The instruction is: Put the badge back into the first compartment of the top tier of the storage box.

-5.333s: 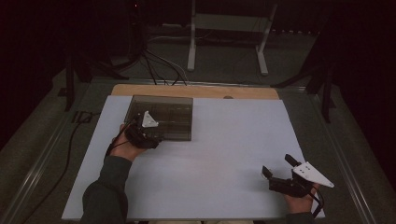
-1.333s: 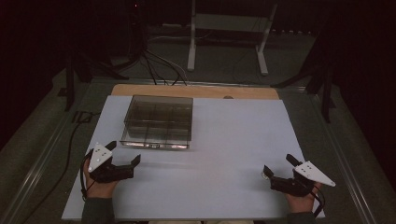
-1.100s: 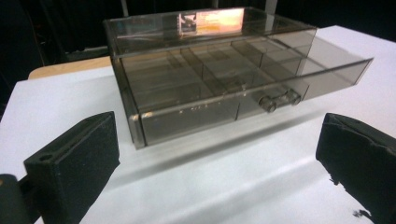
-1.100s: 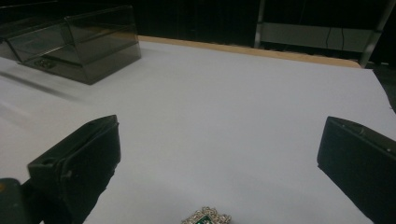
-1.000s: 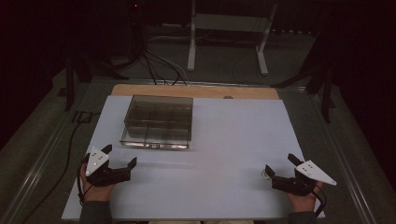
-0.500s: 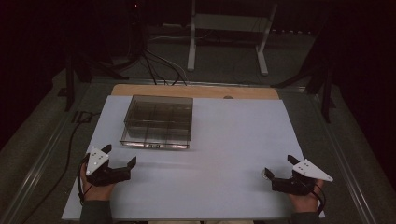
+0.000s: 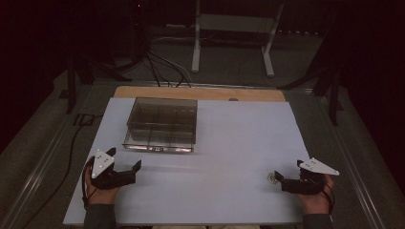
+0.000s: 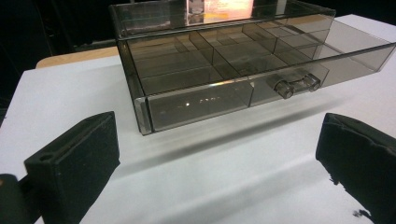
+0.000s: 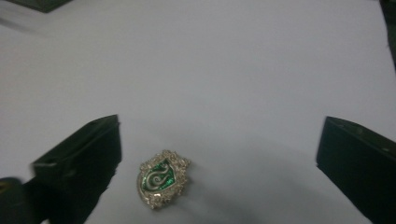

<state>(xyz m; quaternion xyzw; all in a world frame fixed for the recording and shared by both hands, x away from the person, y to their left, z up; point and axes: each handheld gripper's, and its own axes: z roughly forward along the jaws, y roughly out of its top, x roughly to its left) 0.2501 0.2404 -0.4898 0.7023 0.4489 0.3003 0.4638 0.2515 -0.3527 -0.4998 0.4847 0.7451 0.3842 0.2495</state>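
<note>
Right gripper view looks down on a small silver badge (image 9: pixel 163 184) with a green enamel shield and a pale coiled snake on it, lying flat on the white table sheet (image 9: pixel 243 70). The badge sits between the 2 black jaws, much nearer the jaw on the picture's left than the other, and low in the frame, so close to the jaw roots. Its shield's long axis runs roughly along the jaws, tilted a little. The right gripper (image 7: pixel 286 181) has its jaws spread wide and grips nothing. In the high view the badge (image 7: pixel 272 178) shows as a pale speck just off that gripper's tips, well apart from the smoky clear drawer box (image 7: pixel 162 124), toward its near right.

The left gripper (image 7: pixel 125 172) rests just in front of the box's near-left corner, jaws also wide apart and empty. Left gripper view shows the box's drawer front with its clear knob (image 8: pixel 294 85) and empty divided compartments behind.

The right gripper is plainly the nearer one to the badge; I judge it should shift to centre the badge before closing. An orange and white label reflected on the box top is unreadable.
</note>
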